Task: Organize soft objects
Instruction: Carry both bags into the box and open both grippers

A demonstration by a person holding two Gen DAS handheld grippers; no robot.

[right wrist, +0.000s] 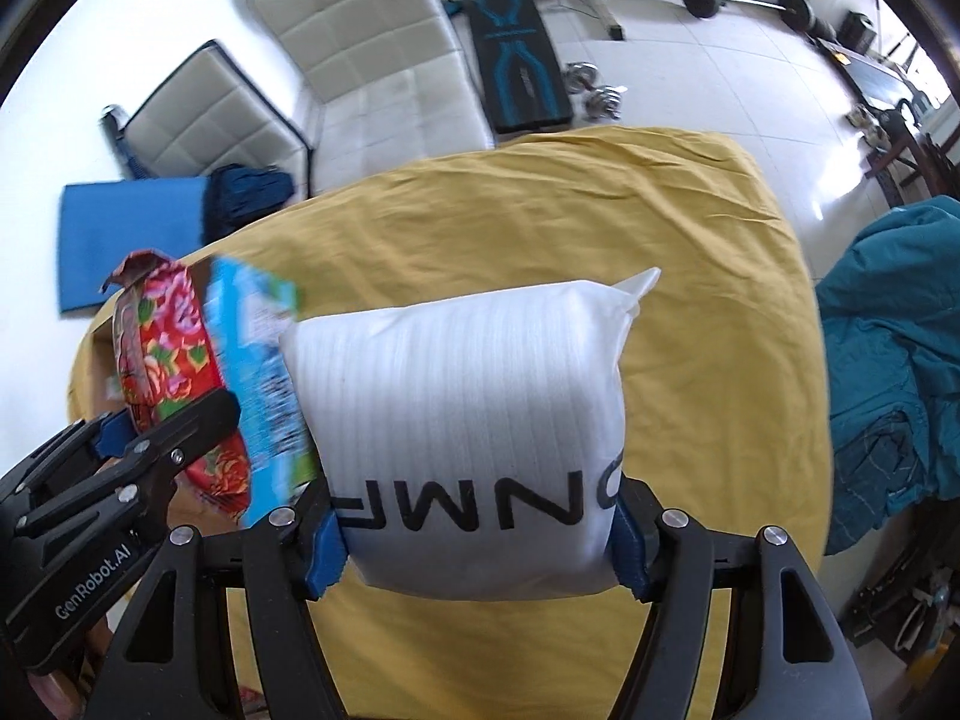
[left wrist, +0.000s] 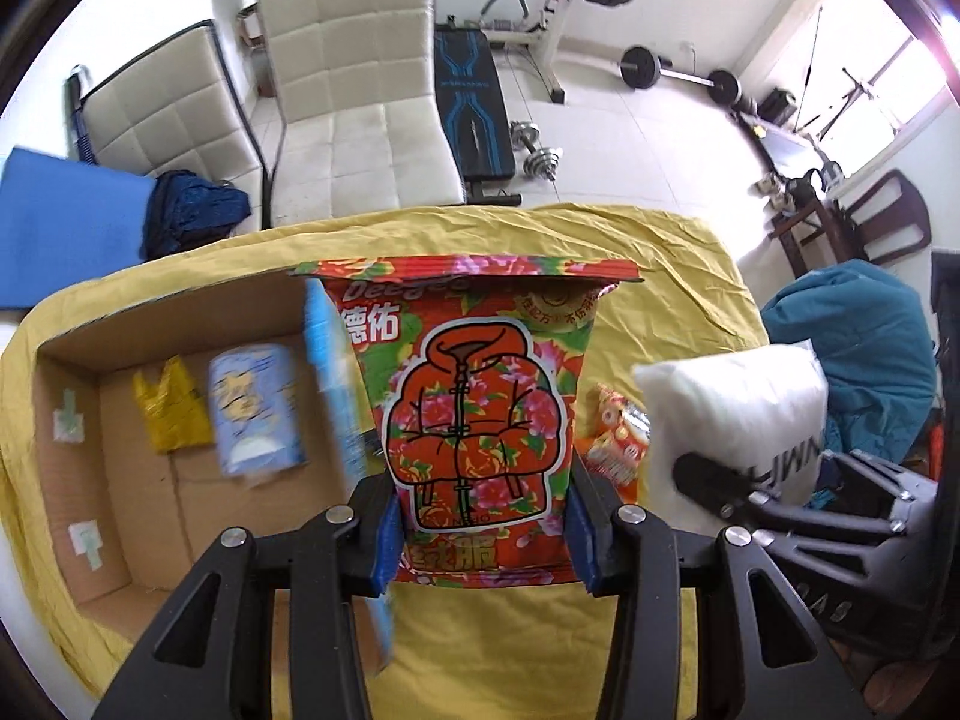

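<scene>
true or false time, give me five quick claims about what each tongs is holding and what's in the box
1. The left tongs grip a red floral packet. True.
2. The right tongs are open and hold nothing. False: they are shut on a white pillow pack.
3. The cardboard box holds a yellow packet and a pale blue roll pack. True.
4. The table is covered by a green cloth. False: the cloth is yellow.
5. The red floral packet already lies inside the box. False: it is held upright in the left tongs, beside the box.
</scene>
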